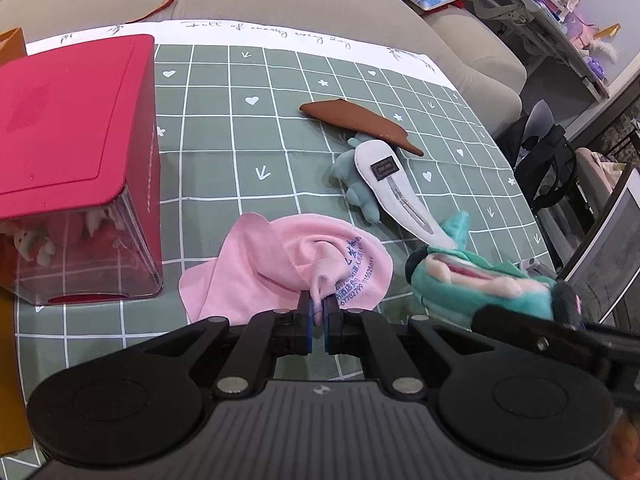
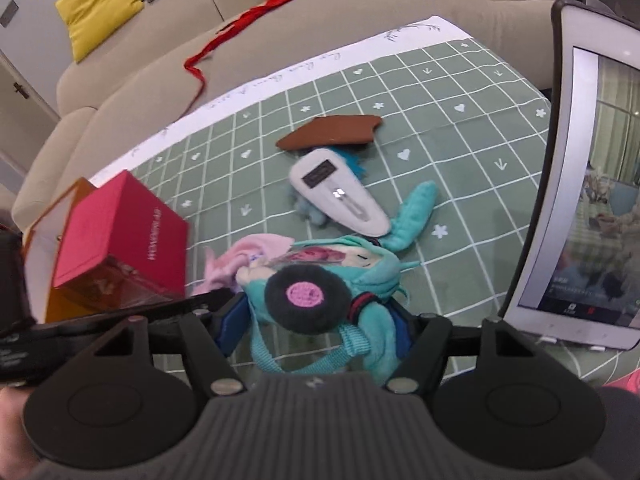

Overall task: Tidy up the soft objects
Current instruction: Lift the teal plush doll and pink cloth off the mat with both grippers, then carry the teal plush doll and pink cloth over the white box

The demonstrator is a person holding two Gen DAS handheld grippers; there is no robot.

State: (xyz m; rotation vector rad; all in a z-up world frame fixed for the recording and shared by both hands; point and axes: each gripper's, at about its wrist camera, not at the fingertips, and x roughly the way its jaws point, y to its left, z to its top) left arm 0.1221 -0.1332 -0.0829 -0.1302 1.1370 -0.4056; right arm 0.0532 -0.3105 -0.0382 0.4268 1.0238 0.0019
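With left tool (image 1: 319, 307) pinched shut on crumpled pink cloth (image 1: 288, 260) and right tool (image 2: 316, 322) wide around teal plush doll (image 2: 320, 280), lift both clear before steering toward red-lidded clear box (image 1: 76, 140) at frame left.

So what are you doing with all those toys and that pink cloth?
A person is tidying soft things on a green checked table with two tools. The left hand-held gripper is shut on a bunched bit of the pink cloth. The right hand-held gripper sits around a teal plush doll. A white clip, a smaller plush and a red box are also on the table.
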